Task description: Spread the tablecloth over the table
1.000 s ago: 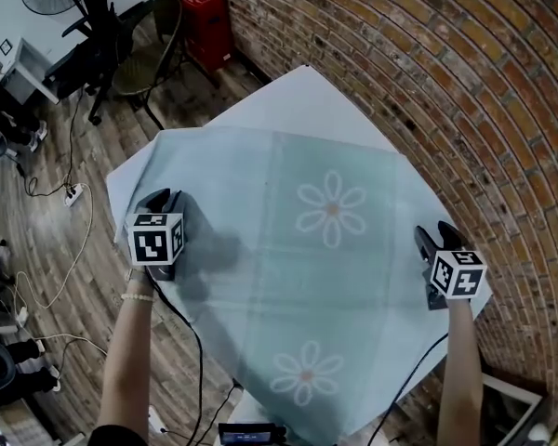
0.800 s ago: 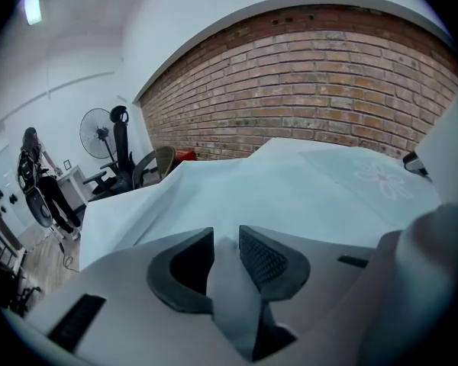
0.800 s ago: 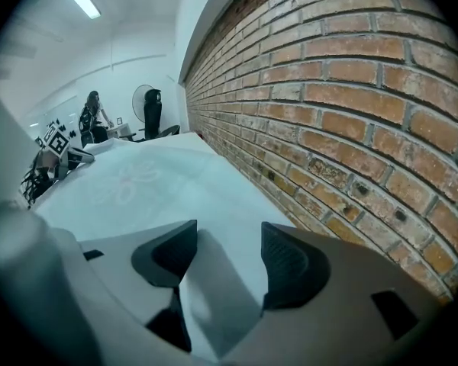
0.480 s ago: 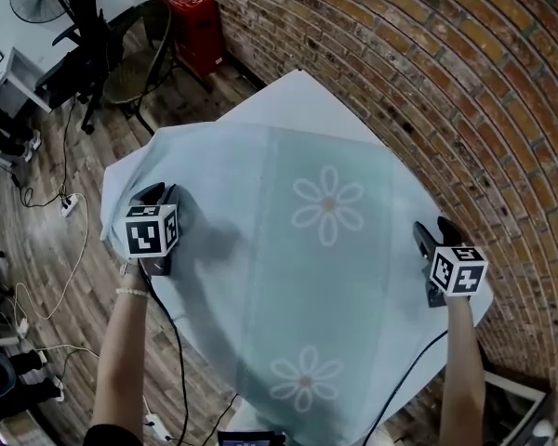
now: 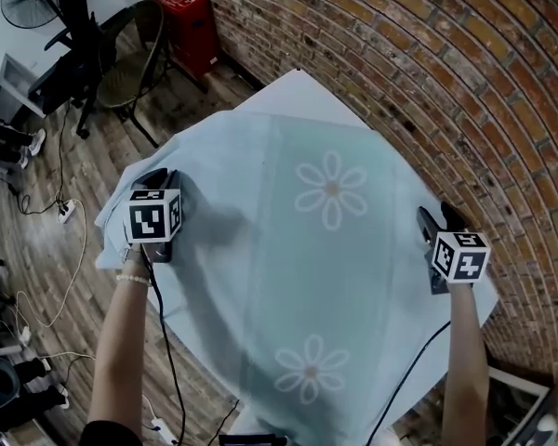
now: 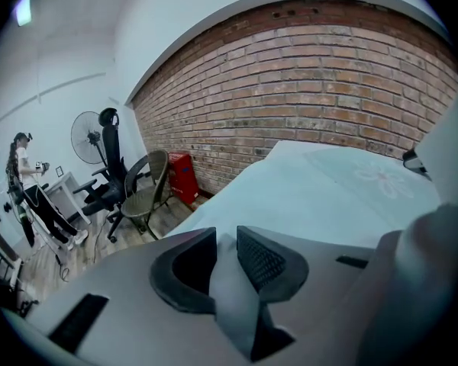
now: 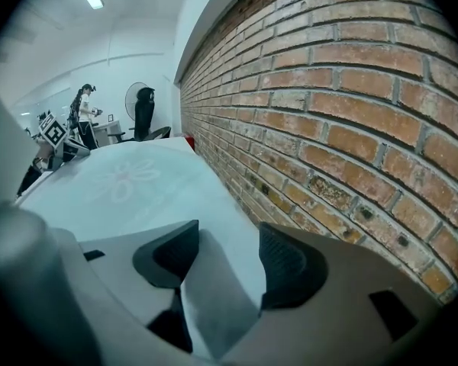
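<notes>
A: On the table [image 5: 302, 89], how does the cloth [image 5: 288, 277] lie?

B: It covers most of the top, but skewed. The far corner is bare, and the cloth hangs off the side toward the chair [image 5: 132, 68].

A: Which step is this, then?

B: Positioning, I'd say. The cloth is draped but not yet squared, and each tool has one of its side edges.

A: How are they holding it?

B: The left gripper [image 6: 225, 239] has a fold between its jaws, which are closing with the pads against the fabric. The right gripper [image 7: 229, 239] stands wider, clamped on a thicker fold that fills its gap, close to the brick wall [image 5: 465, 82].

A: What does the next move call for?

B: Probably carrying the cloth toward the bare corner and turning it until its edges run with the table's. Both hands should move together, with enough tension that the daisy [image 5: 330, 189] print lies flat.

A: What can't you make out?

B: The near table edge is under the cloth and partly out of frame, so I can't judge the overhang there. The wall-side edge is covered too, and the left overhang drops out of sight.
</notes>
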Demonstrator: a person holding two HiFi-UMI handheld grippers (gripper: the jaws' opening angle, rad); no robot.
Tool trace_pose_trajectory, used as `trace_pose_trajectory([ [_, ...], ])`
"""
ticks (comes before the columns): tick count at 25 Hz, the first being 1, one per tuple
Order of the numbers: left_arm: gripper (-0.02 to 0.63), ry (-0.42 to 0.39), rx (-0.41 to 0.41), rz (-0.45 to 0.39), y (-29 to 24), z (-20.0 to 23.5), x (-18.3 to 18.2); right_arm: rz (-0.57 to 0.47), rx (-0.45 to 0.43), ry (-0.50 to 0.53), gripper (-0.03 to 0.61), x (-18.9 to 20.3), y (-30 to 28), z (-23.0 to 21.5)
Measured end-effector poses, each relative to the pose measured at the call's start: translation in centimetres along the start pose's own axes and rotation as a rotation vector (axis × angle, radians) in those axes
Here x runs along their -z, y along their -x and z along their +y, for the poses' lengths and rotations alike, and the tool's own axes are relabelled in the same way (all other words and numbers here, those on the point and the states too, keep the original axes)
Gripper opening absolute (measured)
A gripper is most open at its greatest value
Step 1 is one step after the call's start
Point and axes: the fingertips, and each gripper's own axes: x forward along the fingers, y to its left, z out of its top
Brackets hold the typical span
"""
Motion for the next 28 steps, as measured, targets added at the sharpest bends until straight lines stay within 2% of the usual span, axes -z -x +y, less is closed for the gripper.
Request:
trace_pose_trajectory([
  [13, 0.095, -0.027, 0.01, -0.005, -2.8, 0.5, -2.9, -0.007, 0.021, 0.012, 0.263, -2.3, -2.0, -0.4],
  [22, 0.098, -0.029, -0.003, -0.01, -3.6, 1.0, -3.5, -0.016, 0.009, 0.025, 0.252, -3.2, -3.1, 0.0],
  [26, 0.097, -0.014, -0.042, -0.004, -3.9, 2.4, -3.6, -0.028, 0.008, 0.038, 0.247, -4.3, -4.1, 0.1],
  [28, 0.054, -0.007, -0.084, 0.024, -4.2, 3.6, -3.4, -0.03, 0.002, 0.042, 0.247, -4.7, -4.6, 0.3],
])
